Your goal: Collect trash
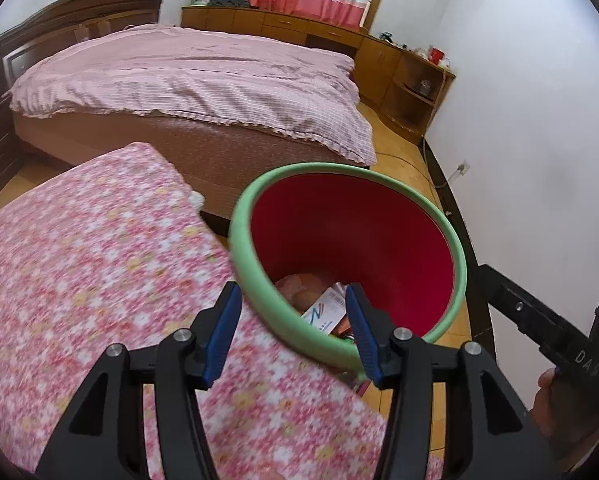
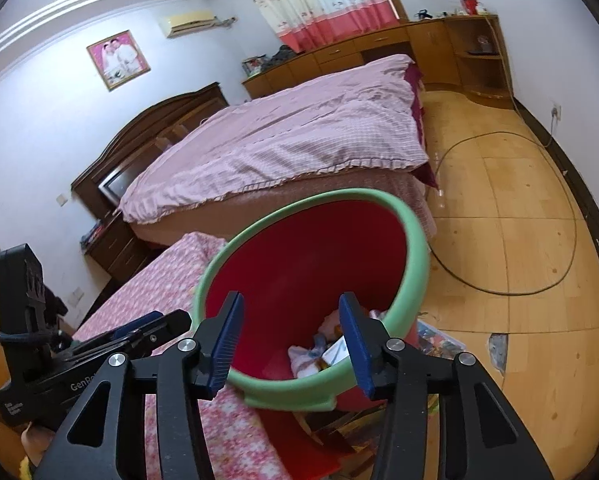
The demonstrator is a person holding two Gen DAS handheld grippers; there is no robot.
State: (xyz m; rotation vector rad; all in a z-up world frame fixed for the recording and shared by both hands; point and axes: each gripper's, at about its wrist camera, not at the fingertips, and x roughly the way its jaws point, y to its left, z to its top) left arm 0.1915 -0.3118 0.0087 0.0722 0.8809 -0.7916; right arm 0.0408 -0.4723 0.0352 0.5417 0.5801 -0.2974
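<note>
A red bin with a green rim [image 1: 455, 256] stands beside a table covered in a pink floral cloth [image 1: 79, 280]; it also shows in the right wrist view [image 2: 413, 264]. Trash lies at its bottom: a white and blue packet [image 1: 323, 314] and crumpled wrappers [image 2: 311, 354]. My left gripper [image 1: 293, 332] is open and empty, above the bin's near rim at the table edge. My right gripper [image 2: 291, 338] is open and empty, over the bin's mouth. The left gripper's body shows in the right wrist view [image 2: 99, 356].
A large bed with a pink quilt [image 1: 203, 80] stands behind the bin. Wooden cabinets [image 1: 383, 60] line the far wall. A cable [image 2: 539, 272] loops across the wooden floor on the right. Colourful papers [image 2: 439, 336] lie on the floor by the bin.
</note>
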